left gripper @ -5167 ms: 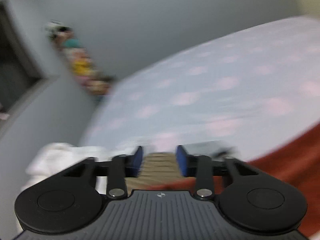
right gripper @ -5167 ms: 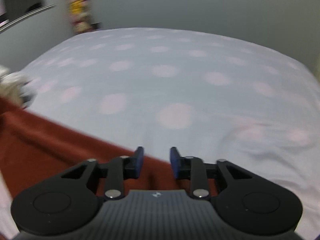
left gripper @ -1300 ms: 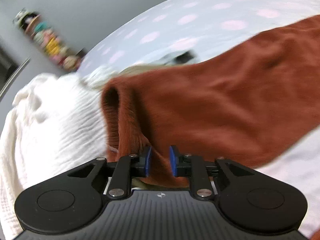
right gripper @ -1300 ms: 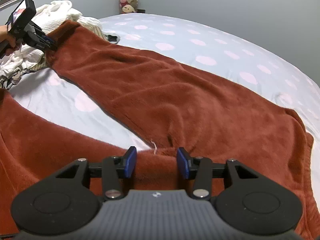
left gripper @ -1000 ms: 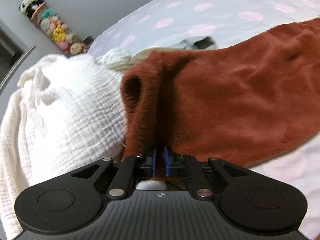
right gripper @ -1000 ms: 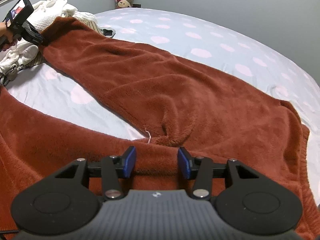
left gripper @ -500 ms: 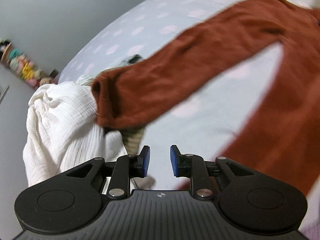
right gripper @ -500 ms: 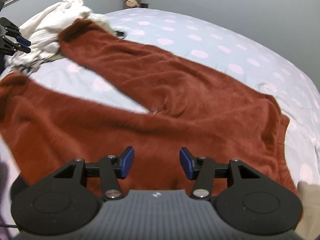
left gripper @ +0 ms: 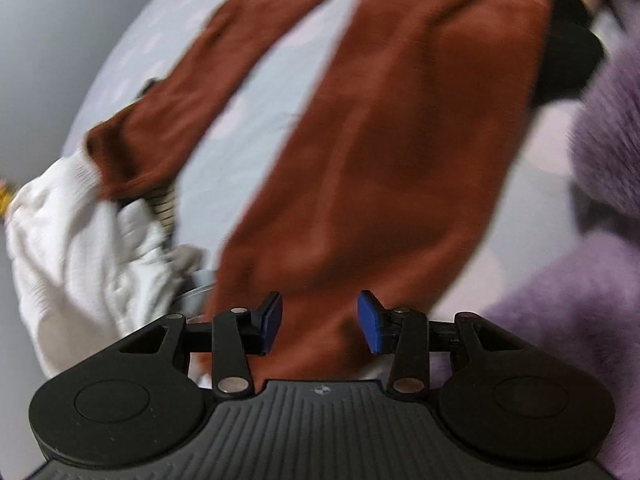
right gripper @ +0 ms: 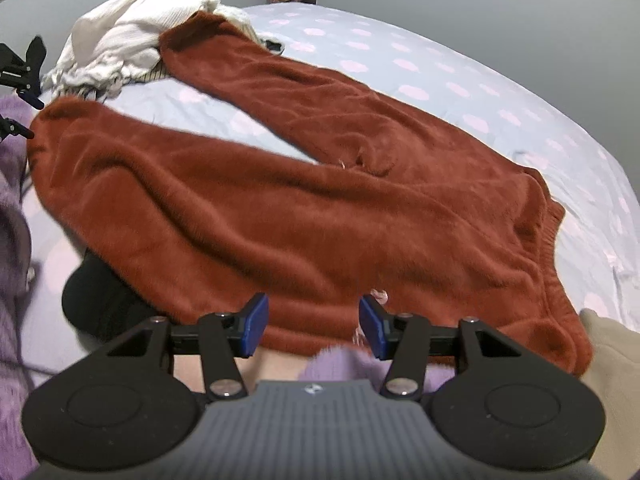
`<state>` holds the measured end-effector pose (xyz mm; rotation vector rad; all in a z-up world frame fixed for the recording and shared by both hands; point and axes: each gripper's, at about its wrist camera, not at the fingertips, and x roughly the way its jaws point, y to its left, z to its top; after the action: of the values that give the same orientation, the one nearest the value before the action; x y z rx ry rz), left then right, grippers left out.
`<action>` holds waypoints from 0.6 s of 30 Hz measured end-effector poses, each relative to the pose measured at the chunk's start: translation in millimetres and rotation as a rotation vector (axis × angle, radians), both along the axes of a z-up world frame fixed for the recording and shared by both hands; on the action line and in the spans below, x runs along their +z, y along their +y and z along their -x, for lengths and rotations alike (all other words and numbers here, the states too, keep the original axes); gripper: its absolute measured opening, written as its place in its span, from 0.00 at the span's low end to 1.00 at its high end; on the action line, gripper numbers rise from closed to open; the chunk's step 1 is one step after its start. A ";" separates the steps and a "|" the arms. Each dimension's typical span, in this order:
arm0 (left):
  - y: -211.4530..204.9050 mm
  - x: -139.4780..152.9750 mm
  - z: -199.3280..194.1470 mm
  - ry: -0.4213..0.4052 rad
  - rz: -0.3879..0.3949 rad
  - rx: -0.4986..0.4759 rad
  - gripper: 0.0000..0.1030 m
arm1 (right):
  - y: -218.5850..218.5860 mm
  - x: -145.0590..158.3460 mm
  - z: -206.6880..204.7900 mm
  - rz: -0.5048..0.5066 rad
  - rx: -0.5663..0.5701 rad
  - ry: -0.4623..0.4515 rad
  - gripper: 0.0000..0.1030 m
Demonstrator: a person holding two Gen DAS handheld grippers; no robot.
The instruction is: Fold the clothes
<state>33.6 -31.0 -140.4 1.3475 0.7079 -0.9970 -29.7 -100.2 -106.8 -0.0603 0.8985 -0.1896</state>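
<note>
Both jaws stand wide, holding nothing. The left gripper (left gripper: 319, 322) hangs over one leg of the rust trousers (right gripper: 320, 216), the right gripper (right gripper: 313, 327) over their waist; they lie spread on the bed (right gripper: 500, 92) beside a white heap (right gripper: 132, 36).

Rust fleece trousers (right gripper: 304, 208), spread flat

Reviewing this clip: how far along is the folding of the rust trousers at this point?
Done: the rust trousers lie spread flat on the bed, legs apart in a V. In hand: nothing; the left gripper and right gripper are both open over the fabric. Left: every fold; the white pile also sits unfolded.
</note>
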 end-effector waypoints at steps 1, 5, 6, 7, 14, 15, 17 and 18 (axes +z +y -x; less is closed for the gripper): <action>-0.9 -6.0 5.3 0.010 -0.014 -0.020 0.38 | 1.2 0.3 4.3 0.008 -0.001 0.006 0.52; -2.5 -28.2 17.5 0.046 -0.067 -0.052 0.39 | 2.4 3.7 22.1 0.021 -0.035 0.002 0.53; -3.0 -33.2 20.2 0.051 -0.080 -0.060 0.40 | 2.6 4.6 26.1 0.022 -0.045 -0.001 0.53; -3.2 -37.2 23.1 0.051 -0.094 -0.069 0.41 | 2.5 5.3 29.9 0.023 -0.053 -0.003 0.53; -4.9 -56.3 22.3 0.063 -0.116 -0.025 0.42 | -11.0 13.0 45.1 0.093 -0.058 0.021 0.54; -5.5 -58.8 21.2 0.067 -0.117 -0.012 0.42 | -16.9 16.1 46.6 0.123 -0.050 0.033 0.54; -6.6 -61.7 20.0 0.063 -0.118 -0.005 0.42 | -33.0 23.3 48.9 0.178 -0.034 0.061 0.53; -6.7 -62.1 19.1 0.063 -0.117 0.004 0.42 | -43.3 26.8 49.6 0.204 -0.029 0.079 0.54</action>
<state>14.5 -37.7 -202.5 1.4196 0.8268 -1.0113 -79.3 -143.5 -80.0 -0.2455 0.9564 -0.3067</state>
